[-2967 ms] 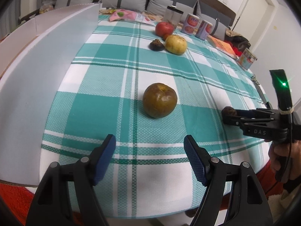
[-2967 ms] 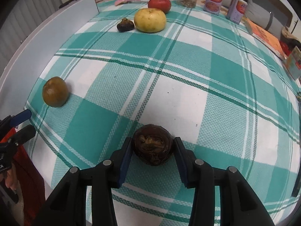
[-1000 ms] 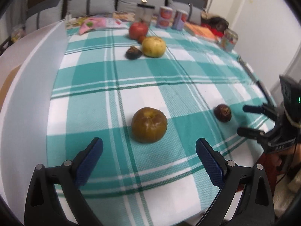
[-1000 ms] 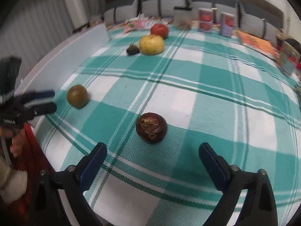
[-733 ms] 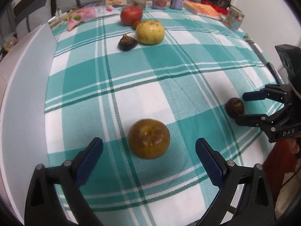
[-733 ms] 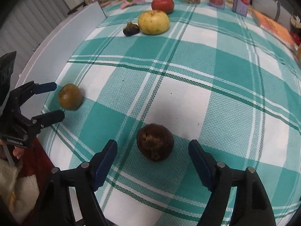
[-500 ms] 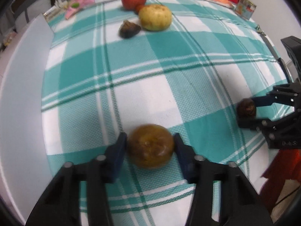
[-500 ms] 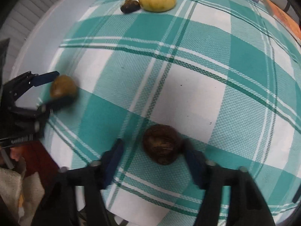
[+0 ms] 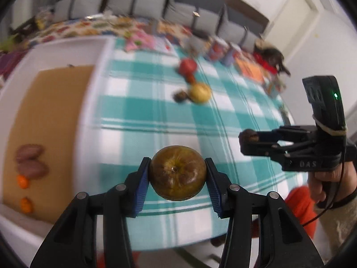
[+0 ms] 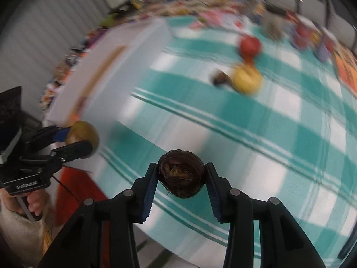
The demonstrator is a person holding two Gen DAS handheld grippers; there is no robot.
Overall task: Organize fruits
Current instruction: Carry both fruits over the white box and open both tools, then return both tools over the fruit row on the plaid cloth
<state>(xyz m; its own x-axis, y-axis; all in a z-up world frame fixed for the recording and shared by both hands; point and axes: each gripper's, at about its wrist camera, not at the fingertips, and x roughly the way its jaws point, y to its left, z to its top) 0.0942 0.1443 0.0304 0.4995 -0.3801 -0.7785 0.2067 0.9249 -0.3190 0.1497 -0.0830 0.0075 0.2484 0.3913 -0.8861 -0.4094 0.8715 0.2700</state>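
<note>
My left gripper [image 9: 177, 174] was clamped on the brown apple [image 9: 177, 172], holding it above the near edge of the checked tablecloth [image 9: 138, 102], right of the white box [image 9: 55, 116]. My right gripper [image 10: 181, 178] was squeezed shut around the dark round fruit [image 10: 181, 176], also raised over the cloth. Farther back, blurred, a yellow fruit [image 9: 200, 92] sat touching a small dark fruit [image 9: 181, 95], with a red apple [image 9: 188, 65] just behind them.
</note>
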